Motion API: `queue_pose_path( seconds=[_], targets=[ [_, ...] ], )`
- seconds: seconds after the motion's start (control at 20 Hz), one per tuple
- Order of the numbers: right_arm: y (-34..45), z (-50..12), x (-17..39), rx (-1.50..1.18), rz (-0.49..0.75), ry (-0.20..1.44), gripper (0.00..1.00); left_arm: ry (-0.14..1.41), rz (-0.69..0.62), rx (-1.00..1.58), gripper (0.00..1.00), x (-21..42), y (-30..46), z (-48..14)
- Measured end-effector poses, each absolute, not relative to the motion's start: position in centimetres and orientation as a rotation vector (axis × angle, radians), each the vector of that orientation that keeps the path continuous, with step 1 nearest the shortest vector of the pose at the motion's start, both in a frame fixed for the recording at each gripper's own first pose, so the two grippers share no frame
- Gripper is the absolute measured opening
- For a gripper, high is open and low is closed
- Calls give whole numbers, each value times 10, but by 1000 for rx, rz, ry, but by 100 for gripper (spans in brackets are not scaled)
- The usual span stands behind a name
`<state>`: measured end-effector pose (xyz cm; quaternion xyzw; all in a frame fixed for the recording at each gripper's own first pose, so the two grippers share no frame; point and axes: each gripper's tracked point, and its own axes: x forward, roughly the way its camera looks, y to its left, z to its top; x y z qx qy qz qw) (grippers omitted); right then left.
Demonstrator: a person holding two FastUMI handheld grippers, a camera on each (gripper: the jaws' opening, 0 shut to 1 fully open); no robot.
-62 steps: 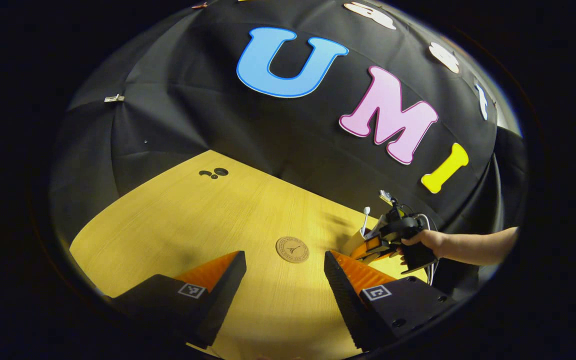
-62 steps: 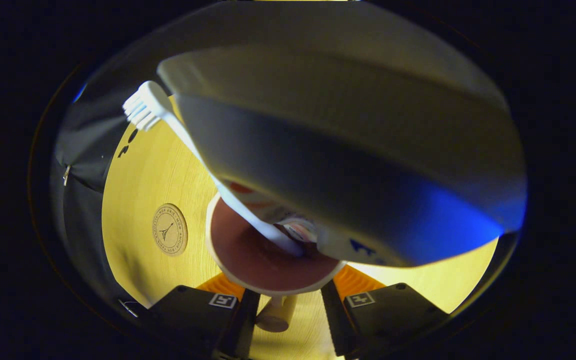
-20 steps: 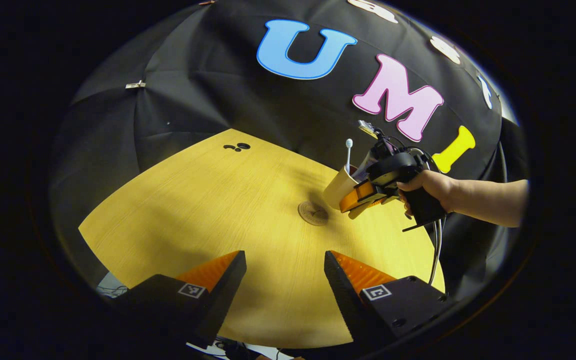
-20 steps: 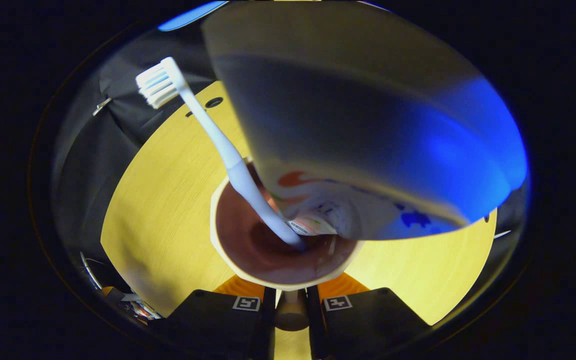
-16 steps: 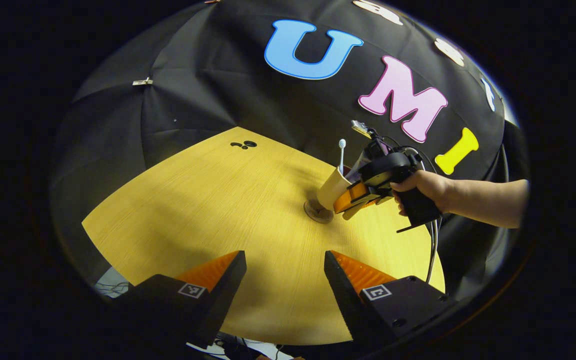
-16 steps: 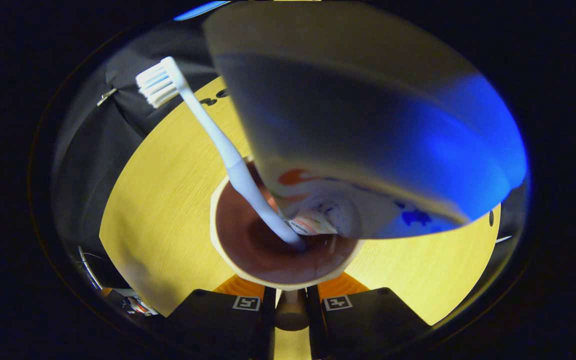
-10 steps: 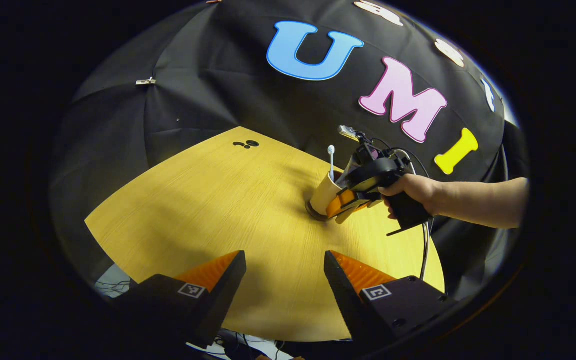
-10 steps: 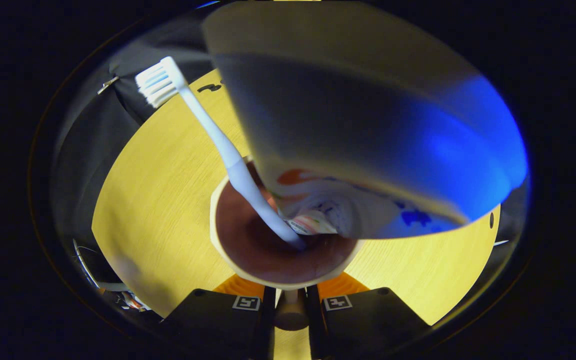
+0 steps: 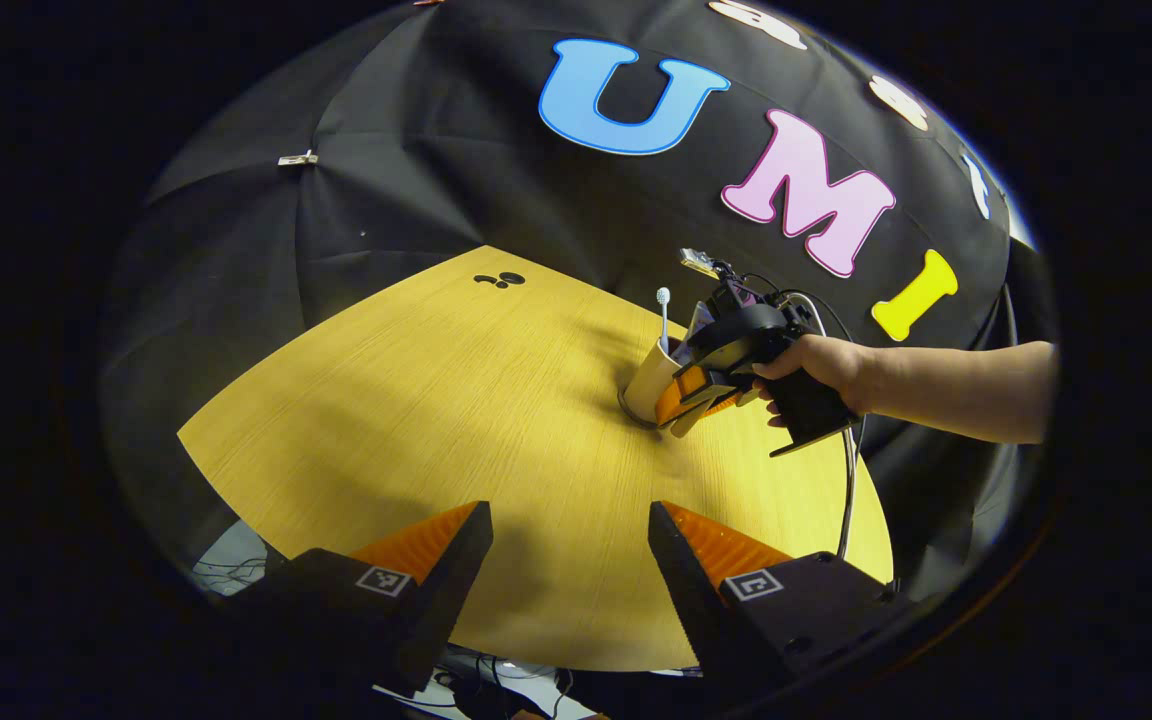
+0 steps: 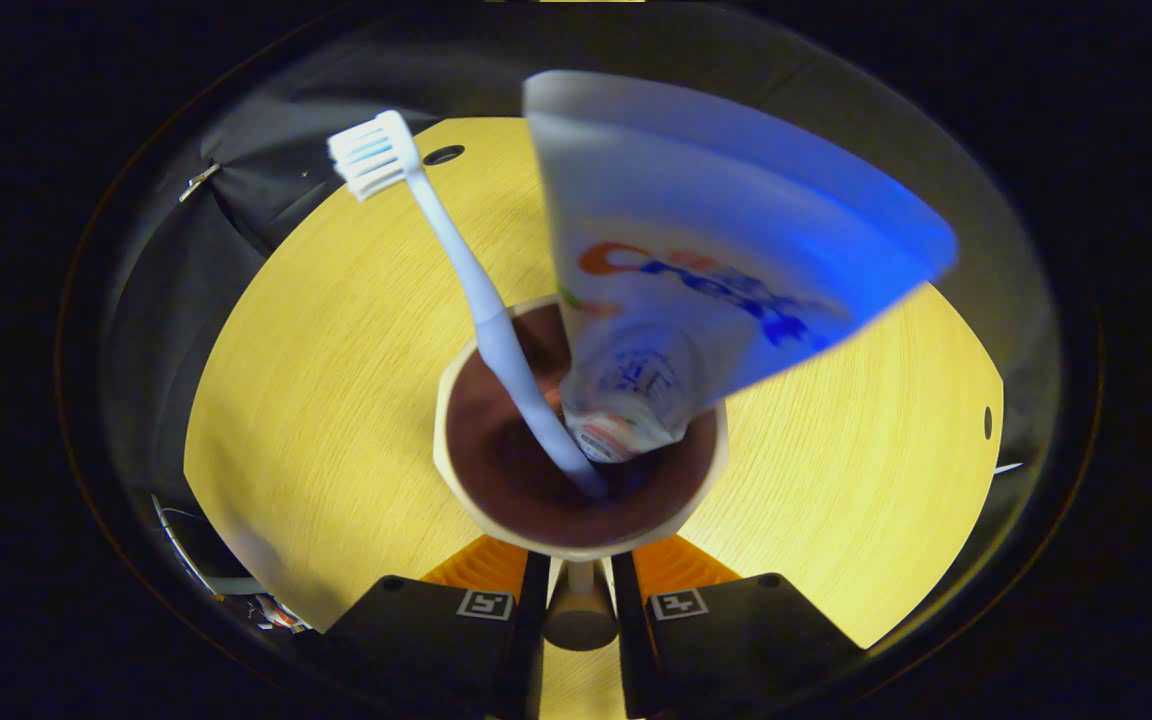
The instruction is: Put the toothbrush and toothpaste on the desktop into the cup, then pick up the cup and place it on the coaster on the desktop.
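A cream cup [image 10: 576, 540] with a dark brown inside holds a white toothbrush [image 10: 456, 260] and a white-and-blue toothpaste tube [image 10: 696, 260], both standing out of it. My right gripper [image 10: 581, 570] is shut on the cup's handle [image 10: 579, 615], looking down into it. In the left gripper view that cup [image 9: 648, 385] stands upright on the round coaster [image 9: 631, 412], whose rim shows at its base, with the right gripper [image 9: 691, 395] and a hand [image 9: 816, 365] holding it. My left gripper [image 9: 566, 560] hangs open near the table's front edge, nothing between its fingers.
The yellow wooden table [image 9: 456, 420] spreads around the cup, with small dark holes [image 9: 499, 280] near its far corner. Black cloth walls close in behind and to the sides. A cable [image 9: 848, 500] hangs from the right gripper.
The right gripper carried the cup left and down until it sat over the coaster. The toothpaste tube has tipped back, more upright. My left gripper stayed open and drew back slightly.
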<state>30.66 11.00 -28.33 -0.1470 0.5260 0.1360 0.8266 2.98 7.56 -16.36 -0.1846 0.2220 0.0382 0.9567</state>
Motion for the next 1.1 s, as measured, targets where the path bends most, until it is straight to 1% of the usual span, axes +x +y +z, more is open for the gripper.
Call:
queue_pose_path(
  seconds=[0.05,0.2,0.25,0.3,0.4,0.5,0.55,0.6,0.85,0.95,1.0,1.1],
  targets=[
    [111,-280,306,-311,299,1108,34,449,77,-374,98,31,76,-163],
    [118,-261,297,-255,332,1085,71,448,67,-365,98,33,70,-158],
    [117,-252,293,-230,337,1069,78,448,62,-359,98,33,68,-157],
    [116,-242,290,-207,345,1045,97,450,57,-351,98,33,65,-155],
    [109,-222,285,-193,358,997,100,453,45,-340,98,34,57,-151],
    [101,-197,279,-167,374,932,99,447,42,-322,98,34,49,-145],
    [98,-184,275,-136,388,894,92,440,47,-310,98,34,46,-142],
    [94,-170,269,-110,400,856,99,431,60,-299,98,35,43,-138],
    [42,-111,248,-84,400,635,99,345,111,-288,98,42,21,-98],
    [22,-92,234,-82,396,577,99,310,121,-277,98,46,9,-79],
    [18,-80,223,-58,414,556,99,312,117,-264,98,45,3,-80],
    [9,-56,206,-22,420,499,99,289,94,-237,98,51,-14,-59]
  ],
)
